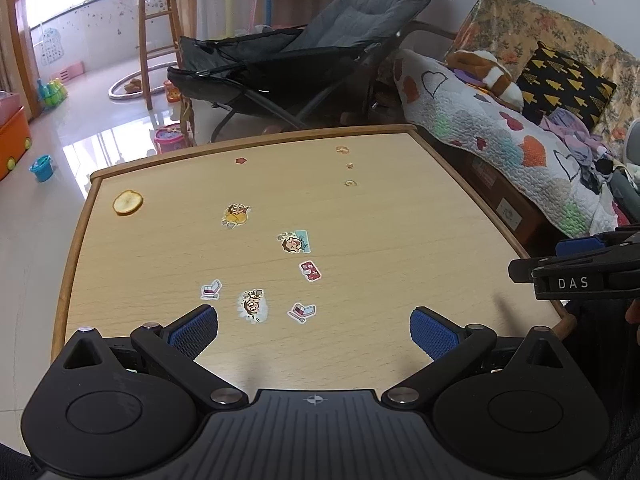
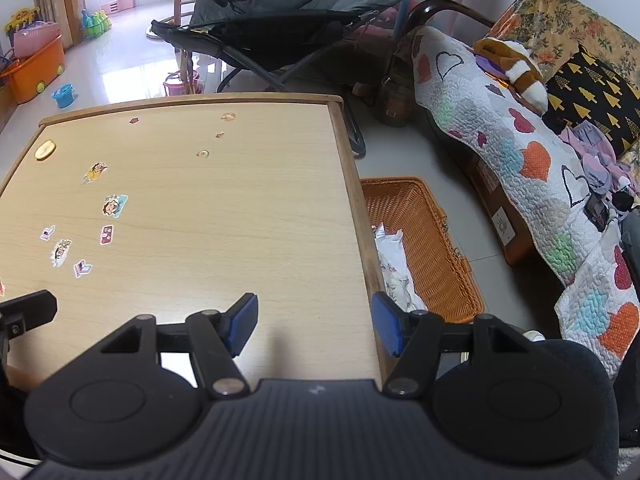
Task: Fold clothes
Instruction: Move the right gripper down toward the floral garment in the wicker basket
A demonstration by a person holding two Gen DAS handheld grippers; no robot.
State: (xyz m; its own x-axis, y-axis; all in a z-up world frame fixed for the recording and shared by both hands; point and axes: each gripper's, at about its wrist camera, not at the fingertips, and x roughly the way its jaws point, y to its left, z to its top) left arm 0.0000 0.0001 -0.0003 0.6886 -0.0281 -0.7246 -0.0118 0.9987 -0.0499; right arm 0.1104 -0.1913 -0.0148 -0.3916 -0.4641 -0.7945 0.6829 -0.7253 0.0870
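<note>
The wooden table [image 1: 360,208] carries no garment at all, only cartoon stickers [image 1: 294,241] and what looks like a dried fruit slice [image 1: 127,202] near its far left corner; both tools hang over the near edge with nothing in them. The left gripper [image 1: 313,332] has its blue pads [image 1: 195,330] spread wide over the near stickers; the right gripper [image 2: 314,326] is likewise spread, one pad over the tabletop and the other past the table's right edge.

The clothes to be folded seem to sit off the table: a pale, floral-printed cloth [image 2: 394,264] lies crumpled in the orange woven basket [image 2: 432,248] on the floor, tight against the table's right side and just beyond the right gripper; I can't tell what kind of garment it is from this angle. A further heap of purple clothing [image 2: 596,160] lies on the quilted sofa cover [image 2: 520,152], well apart from both grippers.

That pale cloth looks thin, light and limp; it should lift with no effort but will sag and bunch rather than keep any shape. I'd judge the best hold is a pinch on an exposed edge or corner, not the middle of the heap, so it hangs open and can be spread flat on the table.
</note>
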